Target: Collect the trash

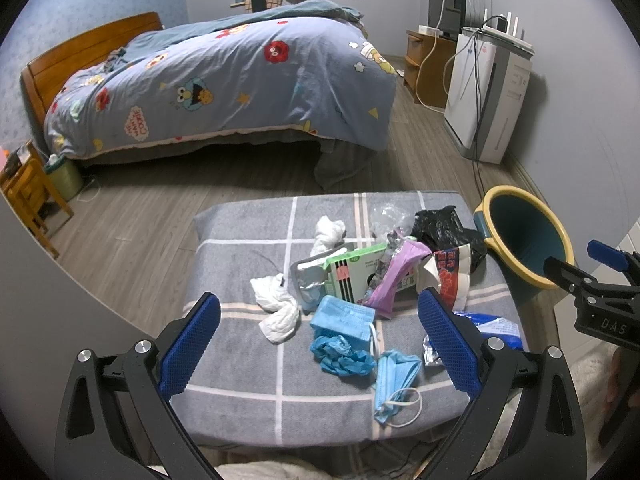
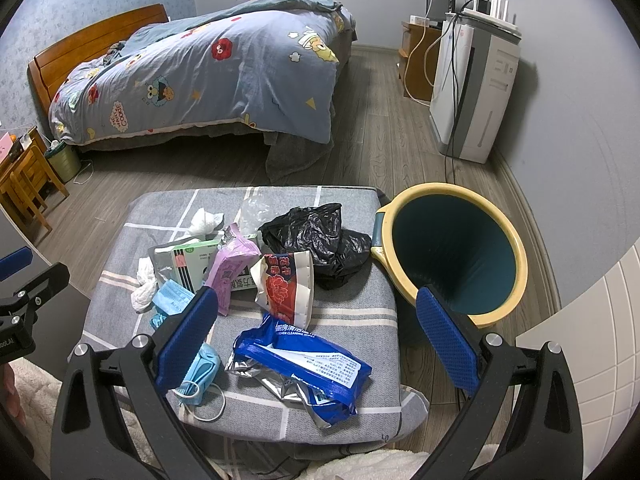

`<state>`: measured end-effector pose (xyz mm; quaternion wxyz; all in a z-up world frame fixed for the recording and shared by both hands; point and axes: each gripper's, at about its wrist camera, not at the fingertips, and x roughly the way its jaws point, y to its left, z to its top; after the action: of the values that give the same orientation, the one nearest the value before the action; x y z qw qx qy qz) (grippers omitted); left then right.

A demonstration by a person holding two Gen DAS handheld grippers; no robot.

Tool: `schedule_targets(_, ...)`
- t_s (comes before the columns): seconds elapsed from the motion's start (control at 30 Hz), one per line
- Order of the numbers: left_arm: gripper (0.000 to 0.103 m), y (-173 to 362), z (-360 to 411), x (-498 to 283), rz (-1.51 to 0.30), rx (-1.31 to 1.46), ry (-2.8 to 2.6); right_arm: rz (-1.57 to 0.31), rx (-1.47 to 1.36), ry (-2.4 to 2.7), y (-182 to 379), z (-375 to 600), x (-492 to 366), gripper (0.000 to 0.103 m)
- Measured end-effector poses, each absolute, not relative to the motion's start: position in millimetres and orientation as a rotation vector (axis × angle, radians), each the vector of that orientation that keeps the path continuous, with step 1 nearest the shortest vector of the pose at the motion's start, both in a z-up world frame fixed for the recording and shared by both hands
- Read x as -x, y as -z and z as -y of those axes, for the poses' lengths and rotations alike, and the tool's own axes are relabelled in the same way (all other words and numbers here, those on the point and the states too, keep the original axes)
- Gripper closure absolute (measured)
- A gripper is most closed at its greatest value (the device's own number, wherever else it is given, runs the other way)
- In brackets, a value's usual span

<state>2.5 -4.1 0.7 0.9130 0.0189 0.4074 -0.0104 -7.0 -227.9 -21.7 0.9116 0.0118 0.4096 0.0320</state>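
Trash lies on a grey checked cushion (image 1: 240, 360): white tissues (image 1: 276, 308), blue face masks (image 1: 344, 316), a blue glove (image 1: 340, 354), a green-white box (image 1: 352, 270), a purple packet (image 1: 394, 276), a red-white wrapper (image 2: 286, 286), a black bag (image 2: 320, 236) and a blue wipes pack (image 2: 300, 364). A yellow-rimmed teal bin (image 2: 452, 248) stands right of the cushion. My left gripper (image 1: 320, 344) is open and empty above the masks. My right gripper (image 2: 316, 340) is open and empty above the wipes pack.
A bed with a cartoon duvet (image 1: 240, 80) stands behind the cushion. A white appliance with cables (image 2: 472, 80) stands at the right wall. Wooden furniture (image 1: 24, 192) and a small green bin (image 1: 64, 176) are at the left. A white surface (image 2: 580, 360) is at my right.
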Motion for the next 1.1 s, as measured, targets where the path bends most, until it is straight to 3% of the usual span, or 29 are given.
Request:
schedule_targets(0.8,0.005,3.0,-3.1,-2.3,-0.857,-0.007,0.060,-0.827,-0.057,-0.085,14.9,236.6,-2.1,0.005)
schedule_targets(1.1,0.005,-27.4,-7.9,-61.6,-0.707,-0.081,0.047,-0.752,-0.066,-0.060,1.2,267.9,-77.1,0.005)
